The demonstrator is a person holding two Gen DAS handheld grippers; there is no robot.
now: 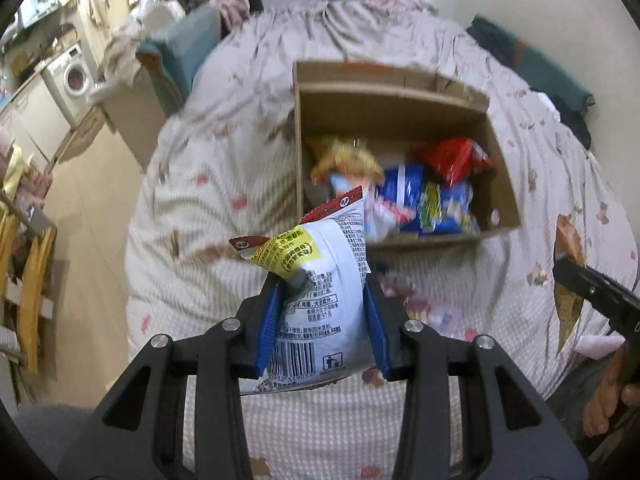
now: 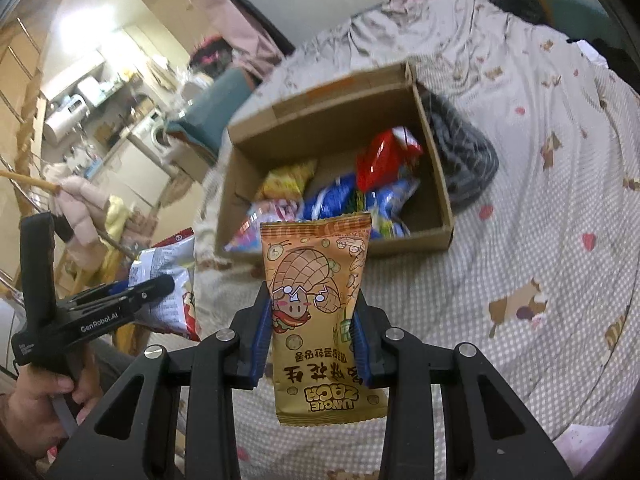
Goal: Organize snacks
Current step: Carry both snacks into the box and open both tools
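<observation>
My left gripper (image 1: 320,280) is shut on a white snack bag (image 1: 320,300) with a yellow label, held above the bed in front of the box; the bag also shows in the right wrist view (image 2: 168,280). My right gripper (image 2: 310,300) is shut on an orange peanut snack bag (image 2: 320,320), also held in front of the box. An open cardboard box (image 1: 304,120) sits on the bed and holds several snack bags: yellow (image 1: 344,156), blue (image 1: 424,196) and red (image 1: 452,156). It also appears in the right wrist view (image 2: 436,176).
The bed has a checked, patterned cover (image 1: 192,208). A dark garment (image 2: 460,152) lies against the box's right side. More snack packets (image 1: 432,312) lie on the bed near the left gripper. A washing machine (image 1: 72,76) and clutter stand off the bed's left side.
</observation>
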